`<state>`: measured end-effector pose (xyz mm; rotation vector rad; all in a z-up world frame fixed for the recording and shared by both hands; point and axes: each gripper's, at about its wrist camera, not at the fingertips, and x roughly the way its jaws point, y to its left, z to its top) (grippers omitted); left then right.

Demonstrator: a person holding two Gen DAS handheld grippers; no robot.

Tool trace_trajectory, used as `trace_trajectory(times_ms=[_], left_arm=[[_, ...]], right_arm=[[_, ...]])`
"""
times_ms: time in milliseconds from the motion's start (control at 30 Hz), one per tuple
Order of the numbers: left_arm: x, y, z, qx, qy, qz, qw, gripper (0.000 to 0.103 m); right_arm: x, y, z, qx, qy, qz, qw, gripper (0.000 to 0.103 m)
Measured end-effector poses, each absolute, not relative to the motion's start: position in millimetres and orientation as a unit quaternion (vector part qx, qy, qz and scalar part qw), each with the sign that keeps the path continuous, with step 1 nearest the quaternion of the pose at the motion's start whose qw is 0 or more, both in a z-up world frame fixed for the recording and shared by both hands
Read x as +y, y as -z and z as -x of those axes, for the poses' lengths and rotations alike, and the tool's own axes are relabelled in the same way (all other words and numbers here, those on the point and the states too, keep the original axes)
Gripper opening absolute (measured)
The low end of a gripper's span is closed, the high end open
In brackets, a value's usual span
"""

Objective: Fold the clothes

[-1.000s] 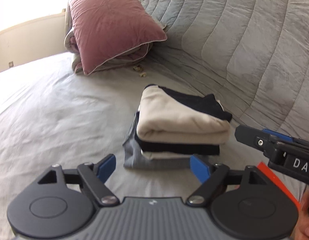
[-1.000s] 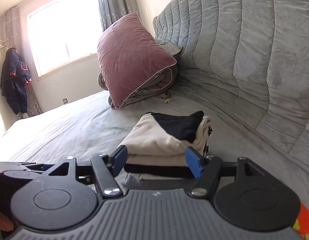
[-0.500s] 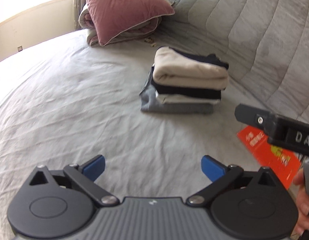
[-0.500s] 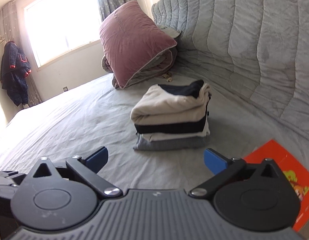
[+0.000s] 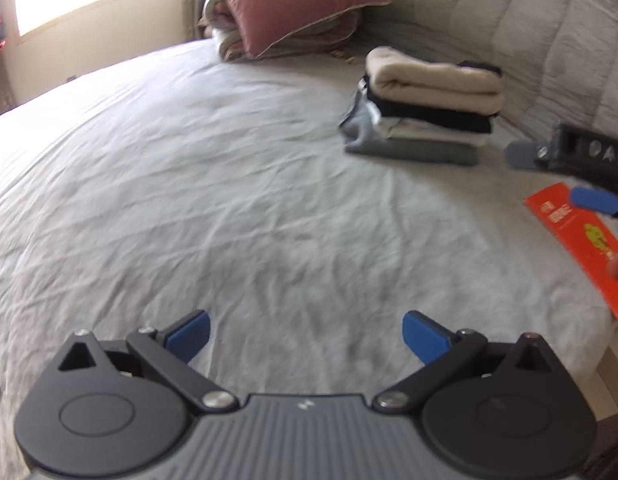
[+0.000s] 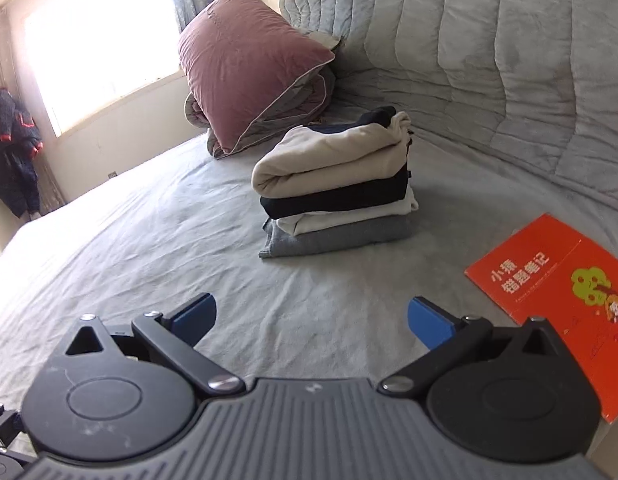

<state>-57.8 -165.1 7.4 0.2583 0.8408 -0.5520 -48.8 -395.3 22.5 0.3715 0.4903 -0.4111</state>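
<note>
A stack of folded clothes [image 5: 423,108] [image 6: 335,192] rests on the grey bed sheet [image 5: 229,184] [image 6: 149,240]: a cream garment on top, then dark, white and grey ones below. My left gripper [image 5: 305,336] is open over bare sheet, well short and left of the stack, with nothing between its blue pads. My right gripper [image 6: 311,322] is open too, in front of the stack and apart from it. In the left wrist view the right gripper [image 5: 565,176] shows at the right edge, blurred, beside the stack.
An orange booklet [image 6: 557,292] [image 5: 577,240] lies on the sheet right of the stack. A maroon pillow [image 6: 245,60] [image 5: 293,0] leans on folded bedding behind it. A quilted grey blanket [image 6: 489,60] rises along the right. A dark jacket [image 6: 13,160] hangs by the window.
Both grippers have pulled back from the stack and their jaws have widened. The stack stays put on the bed, and the orange booklet has come into full view.
</note>
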Motion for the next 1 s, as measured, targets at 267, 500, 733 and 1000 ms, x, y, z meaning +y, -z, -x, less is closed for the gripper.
trace_trajectory(times_ms=[267,500,733,1000], left_arm=[[-168.0,-7.4,56.5,0.394,0.265,-0.134,0.870,0.103],[-172.2,-2.3,56.9,0.397,0.257,-0.140,0.870,0.103],[-169.7,-2.7,58.0,0.393,0.257,-0.135,0.872,0.103],[-165.6,-1.5,56.8,0.395,0.253,-0.135,0.873,0.103]], right_arm=[[-387.3,-9.5,45.9,0.256,0.206,-0.178,0.928,0.103],[-378.4,-7.9,42.0,0.260,0.195,-0.162,0.932,0.103],[-373.3,-11.4,38.8,0.256,0.182,-0.164,0.935,0.103],[-369.2,-10.7,35.6,0.260,0.178,-0.164,0.935,0.103]])
